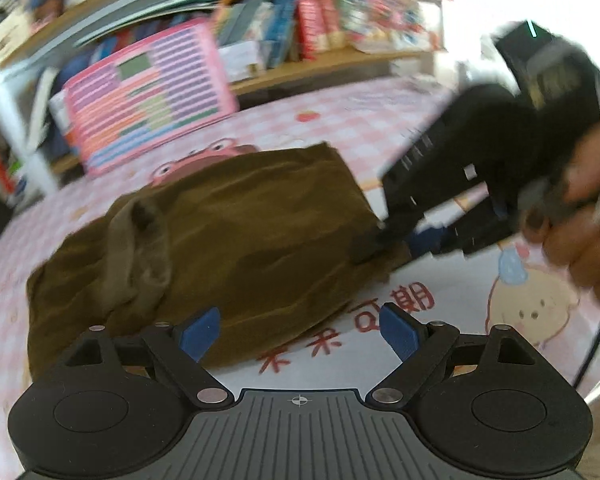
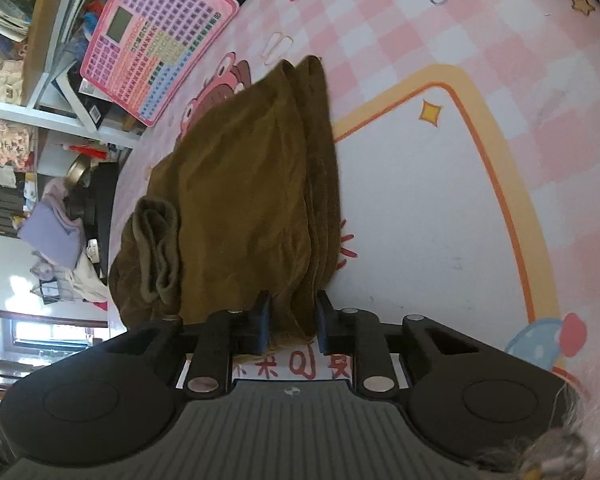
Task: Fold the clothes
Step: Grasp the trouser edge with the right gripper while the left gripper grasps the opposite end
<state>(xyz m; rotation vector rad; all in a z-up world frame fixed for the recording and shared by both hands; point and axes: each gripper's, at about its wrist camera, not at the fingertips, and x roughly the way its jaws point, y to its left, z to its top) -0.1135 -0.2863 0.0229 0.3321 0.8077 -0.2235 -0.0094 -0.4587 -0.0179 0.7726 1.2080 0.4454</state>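
Lying in a stacked bundle on the pink checked surface (image 2: 440, 184), the olive-brown garment (image 1: 228, 248) is showing several layers along its long edge, with a ribbed cuff or collar (image 2: 156, 248) bunched up on top near one end. The right tongs (image 2: 292, 324) are pinching a narrow gather of those layered edges at the near end of the bundle, the blue pads (image 2: 265, 322) pressing on cloth from both sides; in the left wrist view the same tongs are seen, blurred, gripping that corner, with the person's hand (image 1: 580, 216) around the handle. The left tongs (image 1: 300, 330) are standing wide apart with nothing between them, hovering over the edge of the garment nearest them. The fabric is looking soft, thick and limp, probably a knit or fleece, so it is likely sagging and sliding apart wherever it is not supported rather than keeping a crease. It is judged light and not fragile. Taking hold at edges or corners, and catching every layer at once, is looking like the surest grip; a grip on the loose ribbed piece would probably pull it free of the stack.
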